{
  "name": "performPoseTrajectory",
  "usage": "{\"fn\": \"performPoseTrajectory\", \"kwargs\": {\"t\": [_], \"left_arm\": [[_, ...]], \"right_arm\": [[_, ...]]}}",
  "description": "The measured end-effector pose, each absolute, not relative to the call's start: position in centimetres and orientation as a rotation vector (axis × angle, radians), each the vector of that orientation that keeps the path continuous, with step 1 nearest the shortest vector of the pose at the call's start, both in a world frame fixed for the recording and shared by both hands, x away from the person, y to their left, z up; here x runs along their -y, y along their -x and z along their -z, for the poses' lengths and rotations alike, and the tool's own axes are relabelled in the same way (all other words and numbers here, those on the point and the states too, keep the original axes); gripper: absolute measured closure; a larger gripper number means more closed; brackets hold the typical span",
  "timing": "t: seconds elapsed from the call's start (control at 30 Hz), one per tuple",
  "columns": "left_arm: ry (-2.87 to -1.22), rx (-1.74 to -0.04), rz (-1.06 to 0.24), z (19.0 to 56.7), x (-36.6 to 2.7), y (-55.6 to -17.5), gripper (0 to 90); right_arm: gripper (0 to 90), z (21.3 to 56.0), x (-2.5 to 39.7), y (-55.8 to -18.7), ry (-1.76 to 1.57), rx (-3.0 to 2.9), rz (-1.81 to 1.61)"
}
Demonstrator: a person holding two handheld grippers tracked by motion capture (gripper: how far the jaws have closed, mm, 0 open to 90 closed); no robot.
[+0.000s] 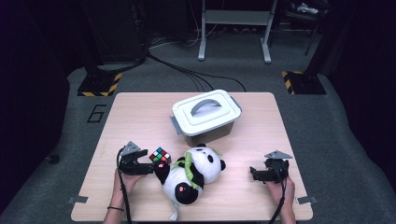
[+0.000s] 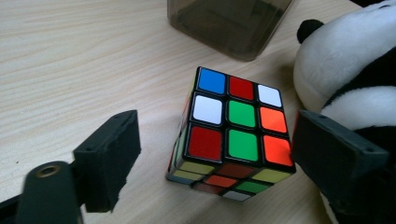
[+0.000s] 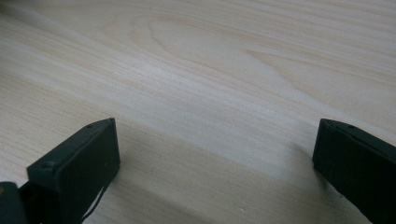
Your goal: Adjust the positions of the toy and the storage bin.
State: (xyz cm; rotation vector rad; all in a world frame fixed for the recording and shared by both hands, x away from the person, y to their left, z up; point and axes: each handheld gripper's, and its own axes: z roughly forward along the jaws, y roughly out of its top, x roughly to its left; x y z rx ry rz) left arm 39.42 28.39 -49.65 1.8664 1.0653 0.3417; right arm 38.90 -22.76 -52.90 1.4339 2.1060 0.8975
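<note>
A scrambled colour cube stands on the wooden table. My left gripper is open, its jaws on either side of the cube; the right jaw looks close to or against the cube's edge, the left jaw stands well off it. A plush panda lies just right of the cube, pressed against my left gripper's right jaw. My right gripper is open over bare table at the front right, with nothing between its jaws.
A dark plastic box with a white lid and grey handle stands behind the panda, near the table's middle back. Beyond the table are cables and stand bases on a grey floor.
</note>
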Motion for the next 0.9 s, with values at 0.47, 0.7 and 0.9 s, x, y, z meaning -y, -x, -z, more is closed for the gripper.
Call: {"fn": "performPoseTrajectory", "kwargs": {"t": [0.47,0.7,0.9], "left_arm": [[-1.863,-1.078,-0.359,49.5,-29.4,-39.7,19.4],[-1.903,-1.041,-0.347,49.8,-28.8,-39.9,20.1],[-1.933,-1.016,-0.354,50.5,-28.5,-40.1,29.2]], "right_arm": [[0.0,52.9,22.8,-38.9,-1.434,-2.106,-0.898],[0.0,52.9,22.8,-38.9,-1.434,-2.106,-0.897],[0.0,52.9,22.8,-38.9,-1.434,-2.106,-0.898]]}}
